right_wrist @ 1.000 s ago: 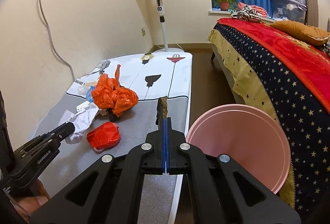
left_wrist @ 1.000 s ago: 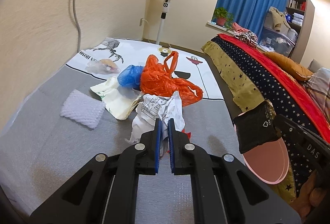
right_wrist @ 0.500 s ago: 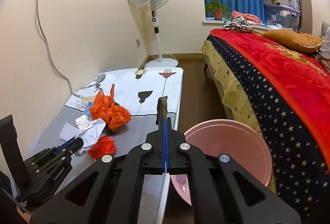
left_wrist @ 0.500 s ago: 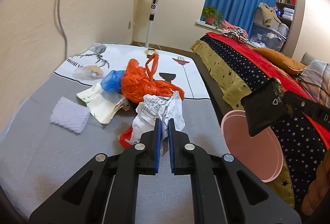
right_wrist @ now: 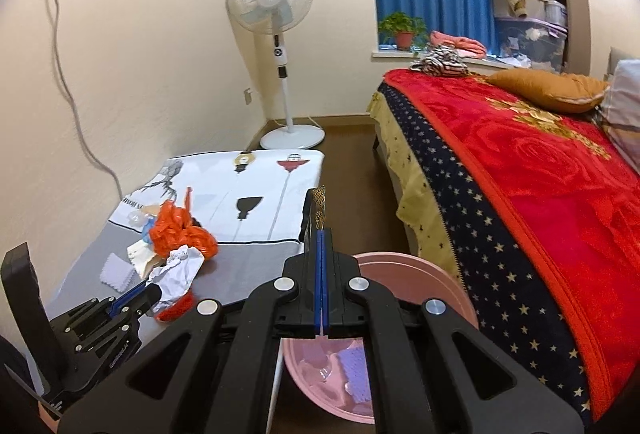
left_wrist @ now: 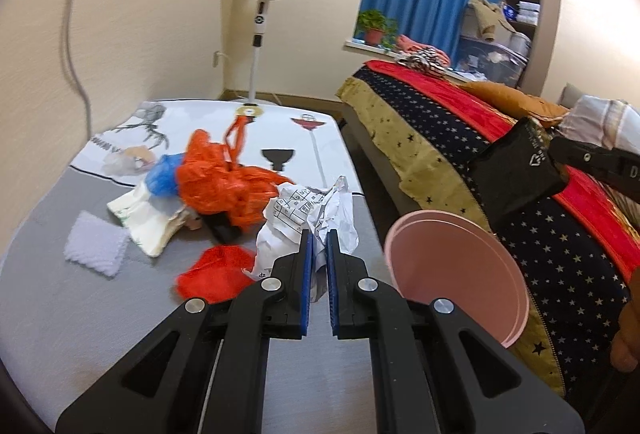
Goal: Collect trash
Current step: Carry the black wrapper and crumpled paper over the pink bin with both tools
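Your left gripper (left_wrist: 319,254) is clamped on the crumpled printed paper (left_wrist: 312,218), pinching only a lower fold while the bulk of the wad billows above the pads; your right gripper (right_wrist: 322,254) is closed tight on a flat black packet (left_wrist: 516,174), held edge-on so only its gold-trimmed rim shows in the right wrist view. The pink bin (right_wrist: 420,274) sits on the floor between the low table (left_wrist: 60,314) and the bed (right_wrist: 520,194), already holding some pale scraps; the rest of the trash — orange plastic bag (left_wrist: 224,182), blue bag (left_wrist: 164,178), red mesh wad (left_wrist: 216,274), white foam pad (left_wrist: 96,248), cream wrapper (left_wrist: 148,218) — lies on the table.

Risks, as judged: the paper grip is shallow; a quick swing could let the wad slip out and land on the floor short of the bin. The packet is thin and light — released from high above the rim it may flutter sideways onto the bedspread or behind the bin. Both hands converge on one opening; you could knock grippers together or tip the bin by catching its rim. Release low, one hand at a time.
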Demonstrator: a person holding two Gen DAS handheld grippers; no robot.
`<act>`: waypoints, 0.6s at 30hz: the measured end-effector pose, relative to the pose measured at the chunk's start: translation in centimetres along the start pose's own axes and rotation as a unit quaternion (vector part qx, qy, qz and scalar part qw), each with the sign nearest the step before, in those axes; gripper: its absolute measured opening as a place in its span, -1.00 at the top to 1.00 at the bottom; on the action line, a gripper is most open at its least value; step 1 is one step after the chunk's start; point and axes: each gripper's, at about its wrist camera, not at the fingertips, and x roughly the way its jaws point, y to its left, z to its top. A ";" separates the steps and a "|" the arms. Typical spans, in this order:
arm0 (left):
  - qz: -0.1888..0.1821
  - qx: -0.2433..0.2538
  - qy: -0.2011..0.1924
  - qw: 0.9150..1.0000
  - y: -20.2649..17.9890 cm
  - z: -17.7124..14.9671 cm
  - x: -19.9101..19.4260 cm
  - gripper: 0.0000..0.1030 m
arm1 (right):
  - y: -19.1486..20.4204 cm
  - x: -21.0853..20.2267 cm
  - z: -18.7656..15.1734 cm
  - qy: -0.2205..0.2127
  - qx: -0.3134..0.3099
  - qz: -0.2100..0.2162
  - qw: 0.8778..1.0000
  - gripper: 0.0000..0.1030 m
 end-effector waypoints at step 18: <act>-0.065 0.063 0.020 0.996 -6.7 -0.8 3.3 0.86 | -4.9 2.1 -1.8 0.015 0.049 -0.068 0.996 1.00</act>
